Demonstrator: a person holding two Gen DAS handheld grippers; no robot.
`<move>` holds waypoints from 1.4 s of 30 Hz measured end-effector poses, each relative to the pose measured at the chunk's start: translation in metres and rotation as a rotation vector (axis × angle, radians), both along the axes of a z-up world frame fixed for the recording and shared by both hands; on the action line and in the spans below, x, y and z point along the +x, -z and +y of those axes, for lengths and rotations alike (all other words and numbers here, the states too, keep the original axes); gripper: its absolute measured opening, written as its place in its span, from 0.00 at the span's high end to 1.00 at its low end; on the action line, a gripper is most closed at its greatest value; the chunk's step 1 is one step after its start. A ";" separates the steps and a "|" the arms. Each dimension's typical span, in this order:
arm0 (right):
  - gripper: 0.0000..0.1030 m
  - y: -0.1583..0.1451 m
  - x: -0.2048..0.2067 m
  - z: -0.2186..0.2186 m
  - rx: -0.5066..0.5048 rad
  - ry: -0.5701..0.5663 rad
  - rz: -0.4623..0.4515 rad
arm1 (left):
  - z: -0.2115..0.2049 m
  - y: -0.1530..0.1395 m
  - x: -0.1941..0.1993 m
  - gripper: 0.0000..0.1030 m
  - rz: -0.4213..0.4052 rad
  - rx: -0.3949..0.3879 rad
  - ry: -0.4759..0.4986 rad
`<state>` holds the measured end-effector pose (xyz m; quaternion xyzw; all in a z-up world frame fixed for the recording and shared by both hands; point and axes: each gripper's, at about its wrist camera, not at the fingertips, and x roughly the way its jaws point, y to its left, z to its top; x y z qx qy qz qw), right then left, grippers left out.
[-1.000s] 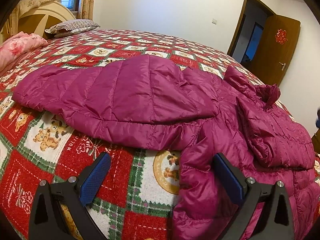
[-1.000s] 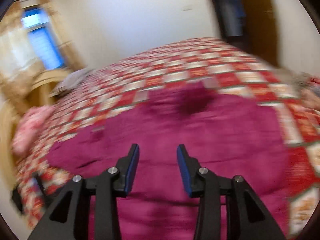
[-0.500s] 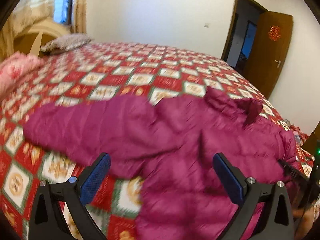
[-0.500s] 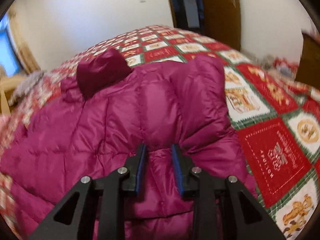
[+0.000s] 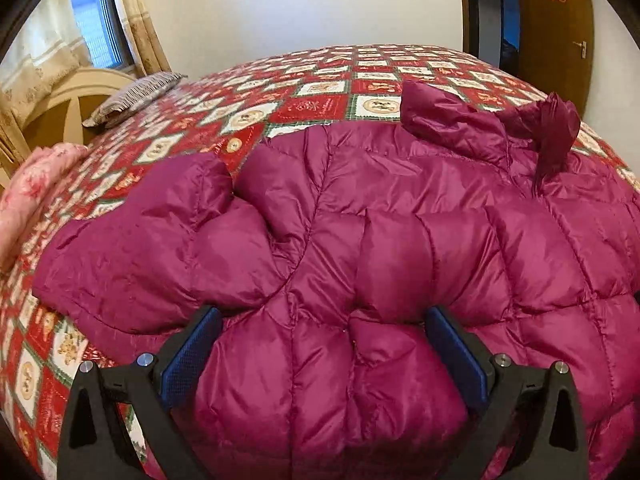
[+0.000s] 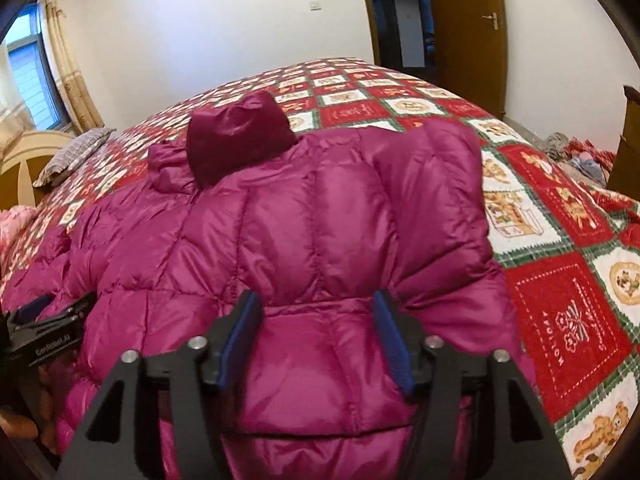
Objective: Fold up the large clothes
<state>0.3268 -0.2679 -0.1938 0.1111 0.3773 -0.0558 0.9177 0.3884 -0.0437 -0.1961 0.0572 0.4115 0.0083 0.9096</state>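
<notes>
A magenta quilted down jacket (image 5: 380,240) lies spread on the bed, also in the right wrist view (image 6: 304,240), with both sleeves folded in over the body and the hood (image 6: 236,140) at the far end. My left gripper (image 5: 320,348) is open, its jaws straddling the puffy near hem on the jacket's left part. My right gripper (image 6: 316,336) is open, its jaws either side of the hem fabric on the right part. The left gripper also shows at the left edge of the right wrist view (image 6: 44,320).
The bed has a red, green and white patchwork quilt (image 6: 560,280). A striped pillow (image 5: 136,96) and a pink blanket (image 5: 24,200) lie at the far left by the headboard. A brown door (image 6: 468,20) and clutter on the floor (image 6: 576,156) are on the right.
The left gripper moved right from beside the sleeve to over the jacket's hem. The left sleeve now lies folded in. The right gripper, nearly shut on fabric earlier, has opened wider.
</notes>
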 end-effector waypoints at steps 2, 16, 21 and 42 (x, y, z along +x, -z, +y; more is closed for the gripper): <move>0.34 0.000 0.000 0.003 -0.018 -0.005 0.002 | 0.009 -0.005 -0.002 0.01 -0.007 -0.053 0.009; 0.26 0.000 -0.002 0.002 0.007 -0.026 -0.020 | 0.305 -0.036 0.000 0.01 -0.110 -0.146 -0.759; 0.26 0.000 -0.001 0.003 0.000 -0.024 -0.017 | 0.337 -0.006 0.009 0.01 -0.009 -0.244 -0.821; 0.25 0.001 -0.003 0.002 0.008 -0.022 -0.031 | 0.138 -0.144 -0.011 0.89 -0.442 -0.262 -0.073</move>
